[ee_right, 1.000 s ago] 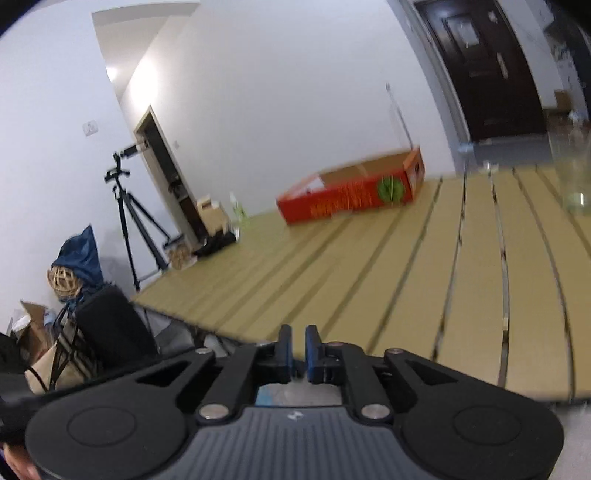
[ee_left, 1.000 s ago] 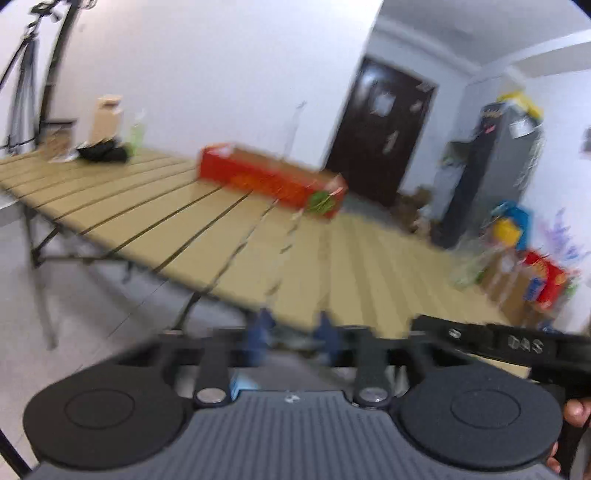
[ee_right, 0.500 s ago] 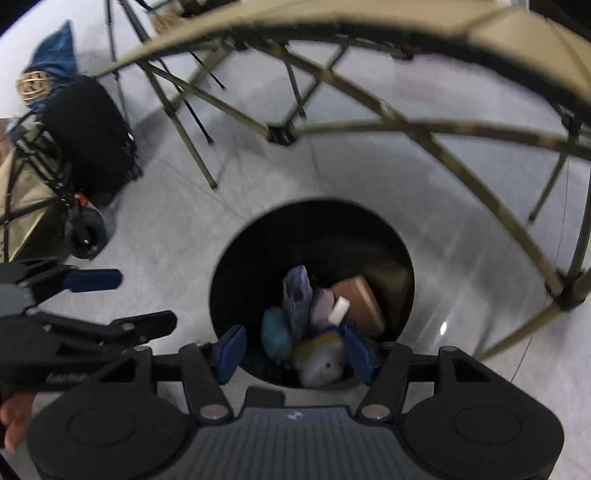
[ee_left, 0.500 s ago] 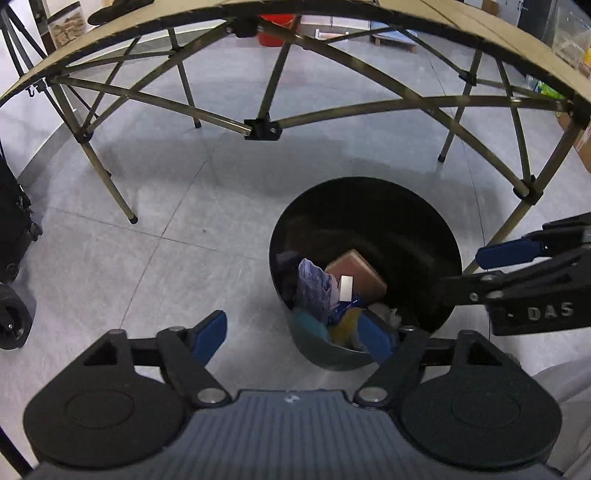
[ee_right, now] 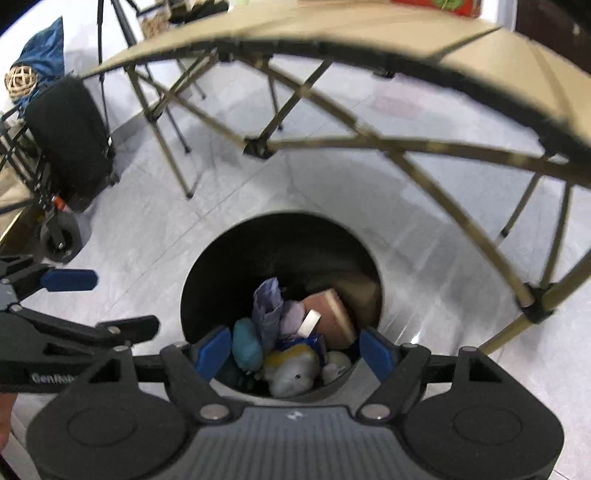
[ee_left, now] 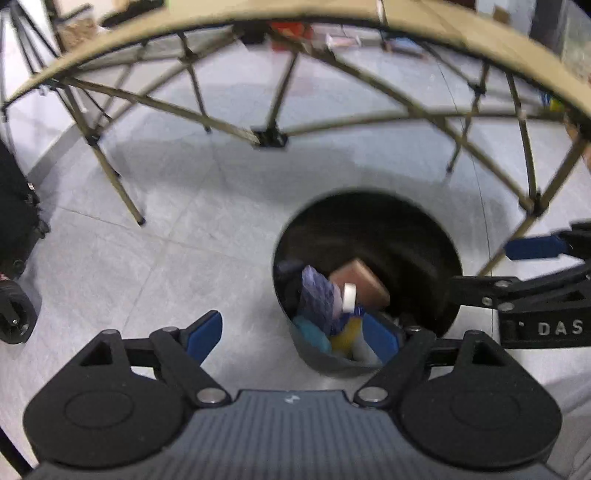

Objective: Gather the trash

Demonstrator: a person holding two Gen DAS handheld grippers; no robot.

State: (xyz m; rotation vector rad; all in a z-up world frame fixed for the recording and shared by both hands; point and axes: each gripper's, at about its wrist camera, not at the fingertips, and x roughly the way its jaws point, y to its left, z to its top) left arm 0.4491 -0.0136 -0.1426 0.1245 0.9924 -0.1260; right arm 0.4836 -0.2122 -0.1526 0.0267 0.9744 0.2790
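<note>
Both the left claw (ee_left: 291, 338) and right claw (ee_right: 295, 349) hang spread and empty over the black bin (ee_right: 207, 280) beside the folding table's legs (ee_right: 162, 136)

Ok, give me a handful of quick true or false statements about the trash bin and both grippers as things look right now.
1. The left gripper is open with nothing between its pads. True.
2. The black bin is empty. False: it holds several items, among them a brown block and a purple wrapper.
3. The bin stands on the grey tiled floor, near the folding table. True.
4. The right gripper is shut on a bottle. False: it is open and holds nothing.
5. The bin has a lid on it. False: its top is open.
</note>
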